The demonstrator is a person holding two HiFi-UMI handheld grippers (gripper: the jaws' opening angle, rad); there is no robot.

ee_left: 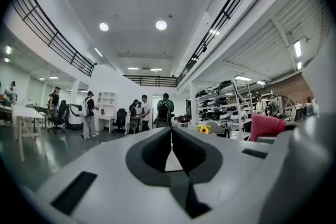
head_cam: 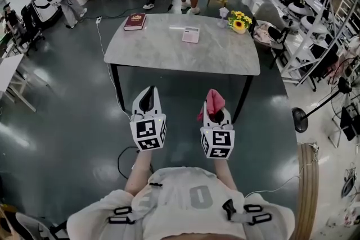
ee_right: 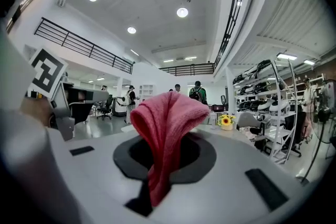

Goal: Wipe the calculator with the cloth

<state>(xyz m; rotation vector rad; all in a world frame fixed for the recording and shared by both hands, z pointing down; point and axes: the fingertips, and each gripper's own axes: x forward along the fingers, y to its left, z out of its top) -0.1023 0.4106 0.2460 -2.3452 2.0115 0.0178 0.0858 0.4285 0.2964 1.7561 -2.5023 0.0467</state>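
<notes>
As the head view shows it: calculator [head_cam: 190,34], flat, pale pink and near-square, lies on the far part of the grey marbled tabletop [head_cam: 169,59], well ahead of both grippers and nearer the right gripper's [head_cam: 216,115] line.
Left gripper view: left gripper [ee_left: 171,134] has its smooth grey fingers [ee_left: 155,152] pressed together, nothing between them.
Right gripper view: fingers clamped on the cloth [ee_right: 167,128], a red, nubby terry fold whose top flops over.

We see a dark red book [head_cam: 135,21] at the upper left of the desk [head_cam: 169,59], and sunflowers [head_cam: 240,22] at its upper right.
</notes>
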